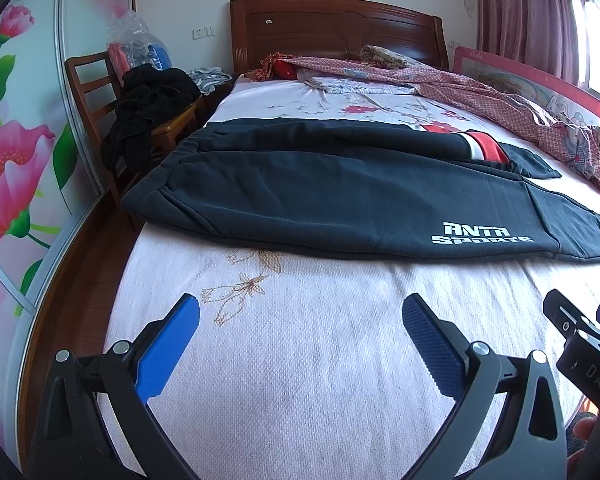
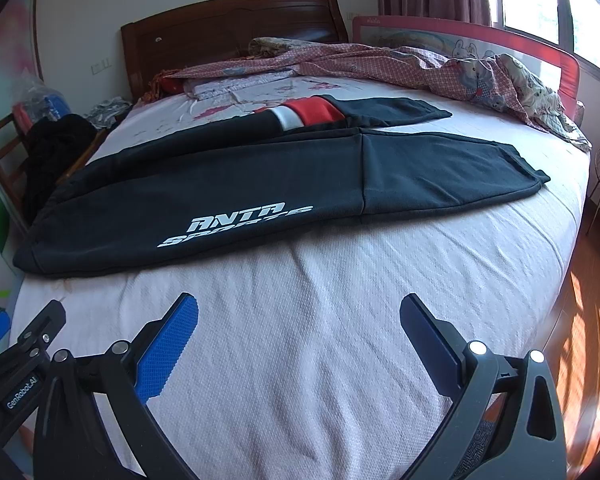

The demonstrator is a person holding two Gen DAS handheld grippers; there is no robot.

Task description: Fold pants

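The dark pants (image 1: 340, 188) lie flat across the bed (image 1: 300, 340), waistband toward the chair (image 1: 100, 92) side and cuffs toward the window side, one leg partly over the other; they look like thick, soft fleece, limp and fairly weighty, best pinched at the waistband corner and a cuff hem. Both the left gripper (image 1: 300, 312) and right gripper (image 2: 298, 312) hover spread wide and empty over bare sheet, near the pants' front edge but not touching
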